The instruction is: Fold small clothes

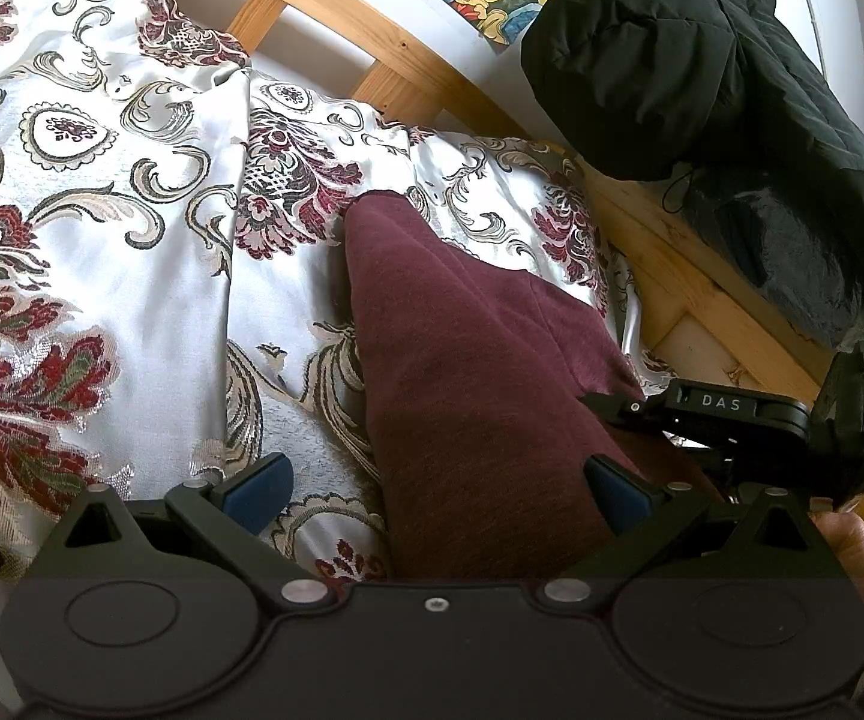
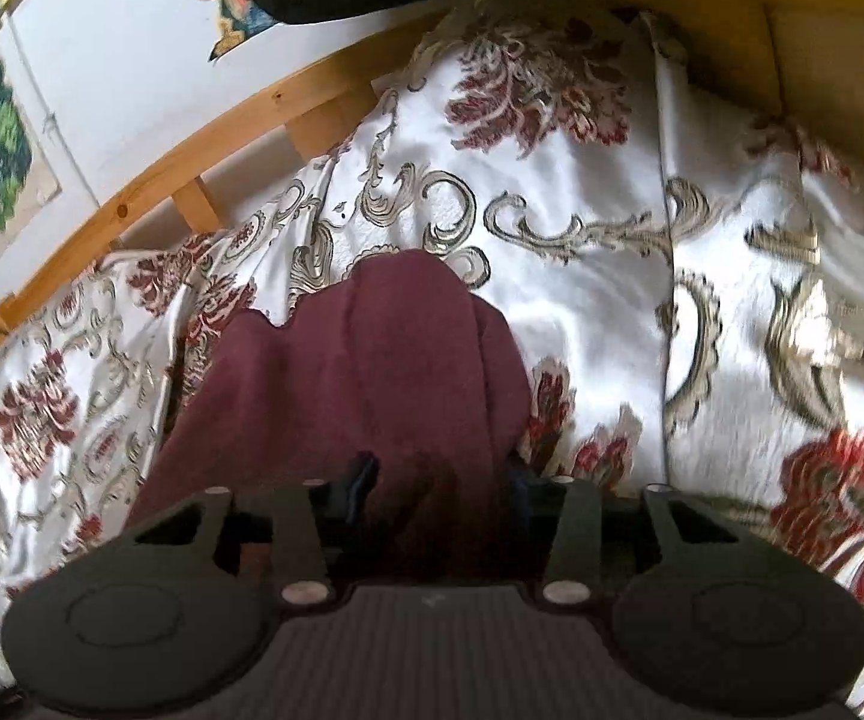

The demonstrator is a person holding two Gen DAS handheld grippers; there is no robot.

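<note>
Left wrist view
Garment: a maroon knit garment [image 1: 468,360] lies on the floral bedspread [image 1: 102,180], running from the near edge toward the wooden bed frame [image 1: 408,60].
Left gripper [image 1: 438,495]: jaws stand wide open, one blue pad on bare bedspread, the other at the garment's right side; nothing is gripped.
Right gripper [image 1: 606,405]: seen from the side at the cloth's right edge; whether it pinches cannot be told from this angle.
Surroundings: a black padded jacket [image 1: 732,90] hangs over the frame, well apart from the garment.

Right wrist view
Garment: the same maroon cloth [image 2: 360,372] is bunched in soft humps, its far end rounded and slack.
Right gripper [image 2: 441,489]: jaws partly closed, a ridge of cloth between them; the frame is blurred and pad contact cannot be confirmed.

Handling assessment
Weight: judged light.
Stiffness: limp, drapes and creases freely; will sag from any single hold.
Surface: matte knit, likely grippy; the satin bedspread beneath looks slippery, so the cloth may slide.
Hold points: judged best at edges or corners, one per gripper, avoiding the bedspread underneath.
</note>
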